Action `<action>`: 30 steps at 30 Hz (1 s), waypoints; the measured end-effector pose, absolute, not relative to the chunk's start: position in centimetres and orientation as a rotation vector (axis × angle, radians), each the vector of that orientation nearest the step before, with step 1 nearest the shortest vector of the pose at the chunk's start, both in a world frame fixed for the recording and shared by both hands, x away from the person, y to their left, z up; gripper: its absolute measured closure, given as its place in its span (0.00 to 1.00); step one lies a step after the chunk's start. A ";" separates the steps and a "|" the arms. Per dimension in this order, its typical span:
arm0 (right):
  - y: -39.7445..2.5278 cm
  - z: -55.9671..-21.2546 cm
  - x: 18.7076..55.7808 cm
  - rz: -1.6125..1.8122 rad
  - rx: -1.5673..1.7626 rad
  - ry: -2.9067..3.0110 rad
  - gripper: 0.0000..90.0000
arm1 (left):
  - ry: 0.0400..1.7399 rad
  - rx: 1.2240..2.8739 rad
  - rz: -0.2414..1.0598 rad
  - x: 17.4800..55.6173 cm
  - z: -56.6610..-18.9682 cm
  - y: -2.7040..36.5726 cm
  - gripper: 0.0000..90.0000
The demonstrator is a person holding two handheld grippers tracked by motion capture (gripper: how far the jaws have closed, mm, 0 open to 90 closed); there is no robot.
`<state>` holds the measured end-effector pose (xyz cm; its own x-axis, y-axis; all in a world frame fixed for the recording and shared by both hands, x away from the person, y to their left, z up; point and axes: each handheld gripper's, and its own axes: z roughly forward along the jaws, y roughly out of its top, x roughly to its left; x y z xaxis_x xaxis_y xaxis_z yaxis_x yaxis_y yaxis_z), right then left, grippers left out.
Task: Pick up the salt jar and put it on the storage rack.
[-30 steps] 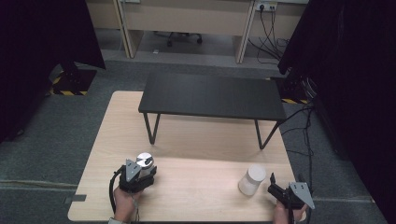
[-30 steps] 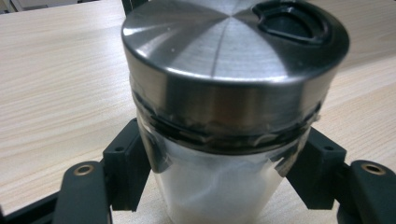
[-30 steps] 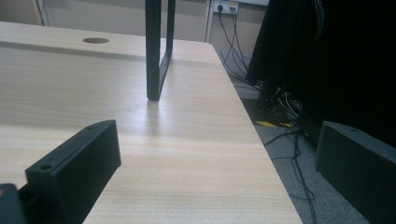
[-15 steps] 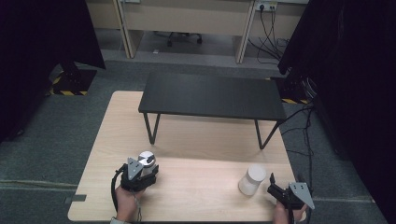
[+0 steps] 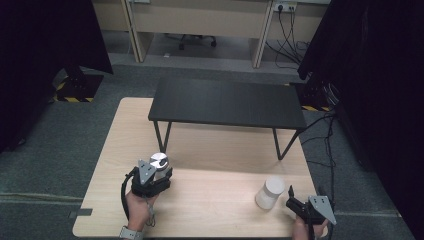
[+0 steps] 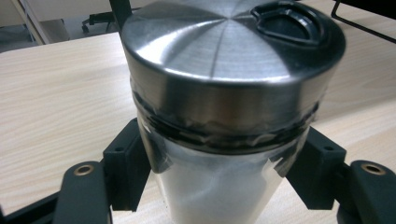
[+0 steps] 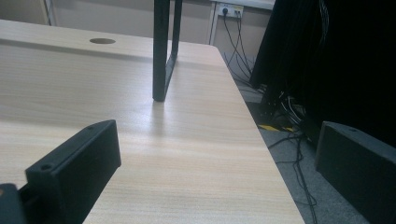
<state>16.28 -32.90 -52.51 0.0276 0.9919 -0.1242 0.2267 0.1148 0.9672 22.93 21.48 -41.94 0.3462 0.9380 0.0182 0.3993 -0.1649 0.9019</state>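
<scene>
A clear tumbler with a brushed steel lid [image 6: 224, 88] stands between the jaws of my left gripper [image 6: 224, 163], which press on its sides just under the lid. From the high view, the tumbler [image 5: 159, 161] sits at the front left of the wooden table [image 5: 220, 200], held by my left gripper [image 5: 158, 171]. A white cylindrical cup [image 5: 270, 192] stands upright at the front right. My right gripper [image 5: 290, 196] is just to its right, apart from it. In the right gripper view, this gripper [image 7: 219, 158] is open, with nothing between its jaws.
A low black table [image 5: 227, 102] on thin metal legs stands across the back half of the wooden table; one leg [image 7: 161, 51] rises ahead of my right gripper. The table's right edge is close, with cables [image 7: 285, 107] on the floor beyond it.
My left gripper has carried the tumbler a little forward and to the right. My right gripper has crept slightly left, closer to the white cup.
</scene>
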 end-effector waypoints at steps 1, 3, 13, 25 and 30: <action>-32.9 -52.5 16.3 0.975 1.301 1.395 0.01 | 1.199 1.735 0.775 23.0 -41.7 21.4 0.34; -33.0 -52.5 16.3 0.978 1.301 1.393 0.01 | 1.206 1.730 0.768 23.1 -41.2 21.3 0.34; -33.1 -52.5 16.2 0.987 1.303 1.393 0.01 | 1.194 1.718 0.788 23.6 -38.7 20.5 0.34; -33.1 -52.4 16.3 0.984 1.304 1.402 0.01 | 1.204 1.688 0.804 24.5 -35.8 19.7 0.34; -33.1 -52.4 16.3 0.986 1.306 1.401 0.01 | 1.198 1.675 0.815 24.9 -34.3 19.4 0.34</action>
